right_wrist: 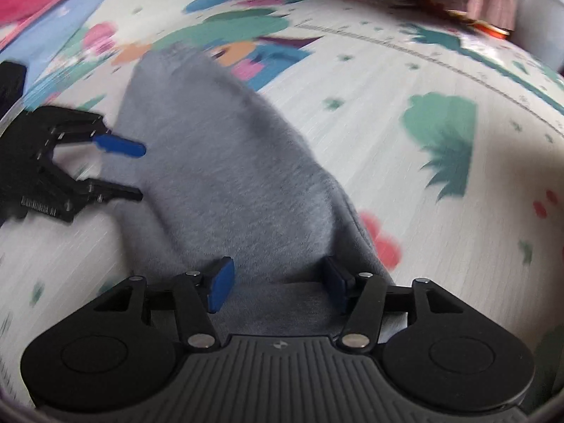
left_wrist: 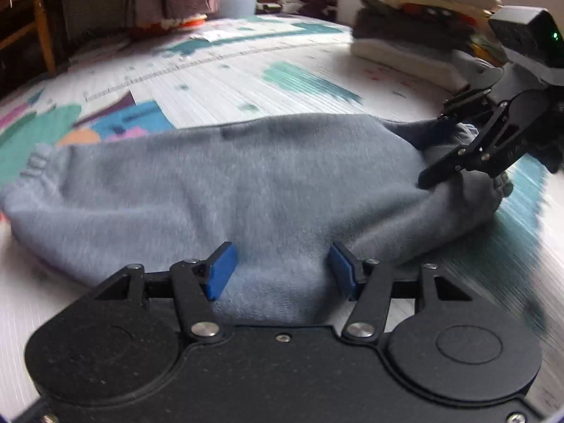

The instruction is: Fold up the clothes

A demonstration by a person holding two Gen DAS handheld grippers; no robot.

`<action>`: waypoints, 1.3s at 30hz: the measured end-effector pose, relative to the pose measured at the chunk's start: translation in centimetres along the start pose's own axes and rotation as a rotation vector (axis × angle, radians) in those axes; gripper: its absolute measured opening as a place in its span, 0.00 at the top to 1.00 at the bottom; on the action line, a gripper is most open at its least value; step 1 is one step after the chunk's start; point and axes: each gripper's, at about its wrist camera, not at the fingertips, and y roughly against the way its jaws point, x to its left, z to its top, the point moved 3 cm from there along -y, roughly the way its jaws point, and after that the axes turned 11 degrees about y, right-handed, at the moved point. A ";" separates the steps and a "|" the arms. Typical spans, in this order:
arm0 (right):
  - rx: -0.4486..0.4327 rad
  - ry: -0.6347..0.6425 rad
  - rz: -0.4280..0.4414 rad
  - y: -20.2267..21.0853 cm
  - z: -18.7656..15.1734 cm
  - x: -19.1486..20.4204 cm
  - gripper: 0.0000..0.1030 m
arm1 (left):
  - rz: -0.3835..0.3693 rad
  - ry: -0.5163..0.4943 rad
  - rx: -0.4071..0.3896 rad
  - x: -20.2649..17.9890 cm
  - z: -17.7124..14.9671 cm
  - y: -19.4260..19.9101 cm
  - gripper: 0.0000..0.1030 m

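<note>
So we've got the grey fleece garment (left_wrist: pixel 246 190) stretched out on the play mat (left_wrist: pixel 246 70), a tool at each spot.

Its long axis runs left to right across our left tool (left_wrist: pixel 280 269), whose pads are spread with cloth bunched between them. Our right tool (right_wrist: pixel 278 283) sits at the right-hand end, looking down the length, pads also spread, so it's nearer that end for folding over.

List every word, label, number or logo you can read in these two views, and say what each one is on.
No readable words or numbers in either view.
Small pale emblem on the ribbed grey body behind the right claw: a logo mark, no letters.
Row of tick marks printed across the play mat: too blurred to read any numbers.
Grey garment and the pile of folded clothes: no visible label.
</note>
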 end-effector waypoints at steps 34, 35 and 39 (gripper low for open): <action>0.024 0.049 -0.022 0.3 -1.2 2.9 0.26 | -0.100 1.292 -0.248 19.9 -6.2 8.8 0.40; 0.025 0.048 -0.022 0.2 -1.2 2.9 0.26 | -0.098 1.295 -0.251 19.7 -6.4 8.9 0.40; 0.027 0.046 -0.020 0.2 -1.1 2.9 0.26 | -0.077 1.194 -0.209 19.4 -5.1 8.5 0.42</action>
